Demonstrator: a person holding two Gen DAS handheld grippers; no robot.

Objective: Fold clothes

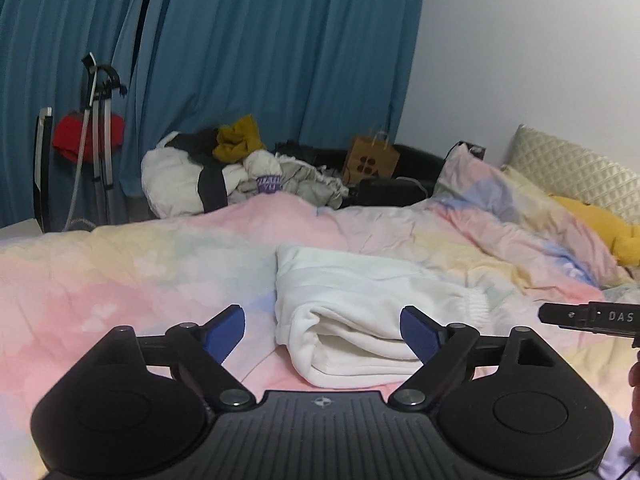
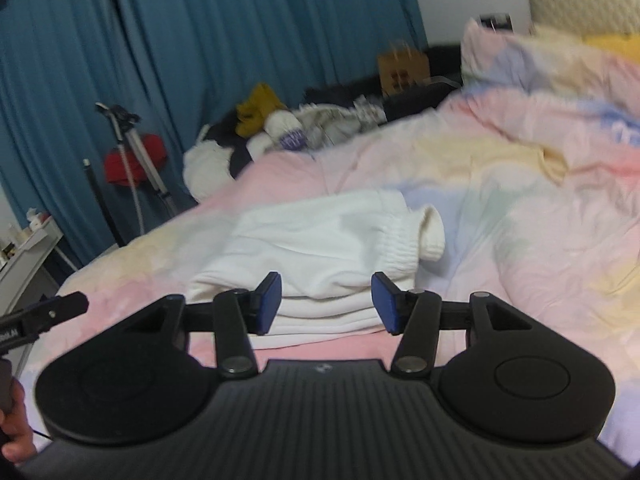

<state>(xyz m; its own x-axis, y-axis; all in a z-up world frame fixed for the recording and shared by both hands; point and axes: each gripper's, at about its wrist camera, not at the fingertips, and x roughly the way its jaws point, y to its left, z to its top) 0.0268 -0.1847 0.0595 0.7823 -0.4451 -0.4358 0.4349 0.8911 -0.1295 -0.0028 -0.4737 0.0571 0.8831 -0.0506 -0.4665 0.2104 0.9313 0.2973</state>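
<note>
A white garment (image 1: 360,304) lies folded in a thick stack on the pastel bedspread (image 1: 132,272), its ribbed cuff end toward the right. My left gripper (image 1: 322,330) hovers in front of the stack's near edge, jaws wide open with nothing between the blue pads. In the right wrist view the same white garment (image 2: 328,248) sits just beyond my right gripper (image 2: 325,304), which stands open and holds nothing. Part of the right gripper shows at the right edge of the left wrist view, and part of the left gripper at the left edge of the right wrist view.
A heap of loose clothes (image 1: 240,176) with a mustard item lies past the bed's far side, before blue curtains (image 1: 240,60). A brown paper bag (image 1: 370,158), pillows (image 1: 576,168), a yellow plush (image 1: 604,228) and a stand with a red item (image 1: 88,140) surround the bed.
</note>
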